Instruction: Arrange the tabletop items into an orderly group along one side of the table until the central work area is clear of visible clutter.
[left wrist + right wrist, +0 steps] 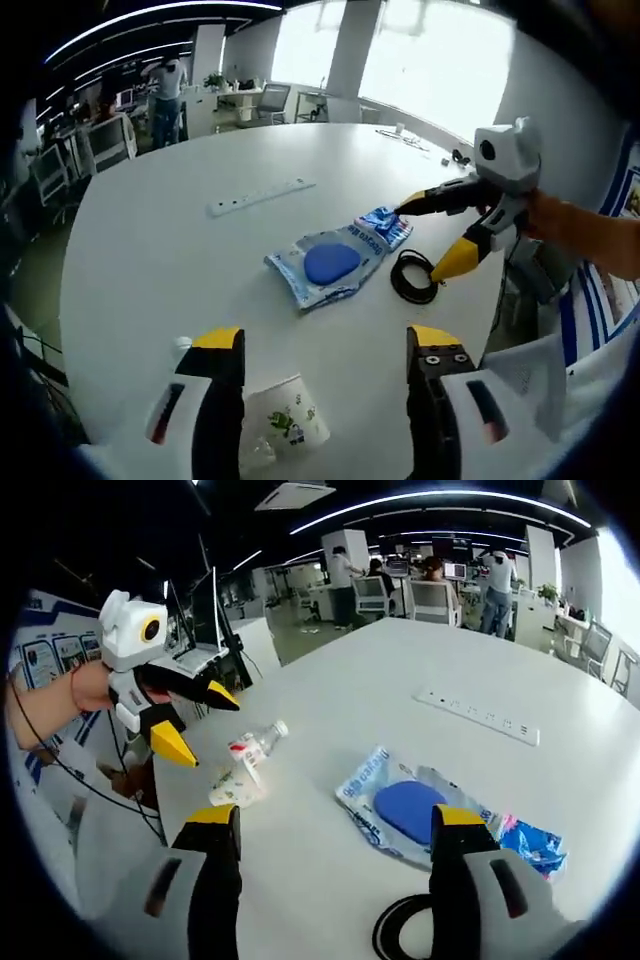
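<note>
1. Centrally on white table point(150, 250): clear packet with blue pad point(330, 264), power strip point(260, 197) beyond.
2. Near right gripper point(433, 236), jaws wide: black cable coil point(412, 277).
3. Below left gripper point(195, 720), jaws wide: paper cup point(235, 785), touching bottle point(258, 744).

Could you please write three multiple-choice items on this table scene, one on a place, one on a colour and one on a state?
1. Where does the black cable coil lie?
A. beside the blue packet
B. on the power strip
C. inside the paper cup

2. What colour are the gripper jaw tips?
A. red
B. yellow
C. green

3. How does the plastic bottle rest?
A. upright
B. on its side
C. held in jaws

Answers: 1 A, the coil sits next to the packet's end. 2 B, yellow tips show on the left gripper and right gripper. 3 B, the bottle lies flat on the white table.
</note>
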